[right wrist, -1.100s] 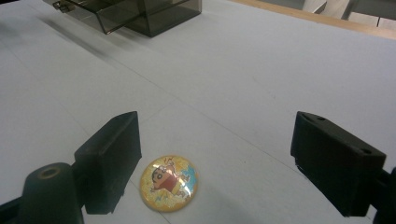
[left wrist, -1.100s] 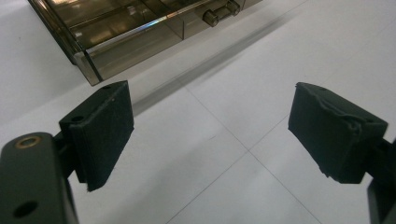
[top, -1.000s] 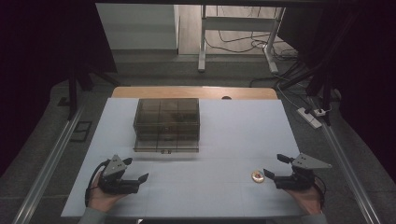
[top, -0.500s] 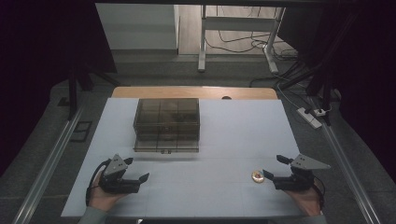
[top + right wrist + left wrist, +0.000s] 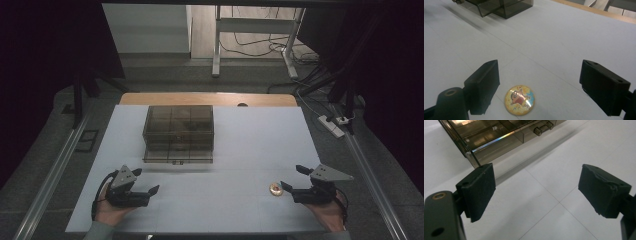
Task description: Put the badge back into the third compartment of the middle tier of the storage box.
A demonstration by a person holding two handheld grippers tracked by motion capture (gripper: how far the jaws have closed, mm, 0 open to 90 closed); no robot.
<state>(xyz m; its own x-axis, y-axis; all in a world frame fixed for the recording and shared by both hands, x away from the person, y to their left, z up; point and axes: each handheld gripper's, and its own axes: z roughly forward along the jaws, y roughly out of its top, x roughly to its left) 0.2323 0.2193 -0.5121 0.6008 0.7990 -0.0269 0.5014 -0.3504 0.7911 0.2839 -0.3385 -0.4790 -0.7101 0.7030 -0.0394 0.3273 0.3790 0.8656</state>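
On the white worktop, near your right hand, a small round badge lies flat with its glossy domed face up, showing a yellow cartoon print. It sits just in front of your right gripper, whose jaws stand wide open and hold nothing. In the right gripper view the badge lies between the jaws, close to the left one and well short of the right one.

Your left gripper rests at the near left of the worktop, jaws also wide open and empty, aimed toward the smoky, see-through drawer box at the middle of the worktop. In the left gripper view the box's front corner and small knobs show ahead of the jaws.

By the look of it, you are at the approach step: the badge is not yet gripped. Next, you would likely centre the right jaws on the badge, lower them to the worktop, and close on its thin edge.

Being round, the badge has no long axis; it points straight up, face to the ceiling.
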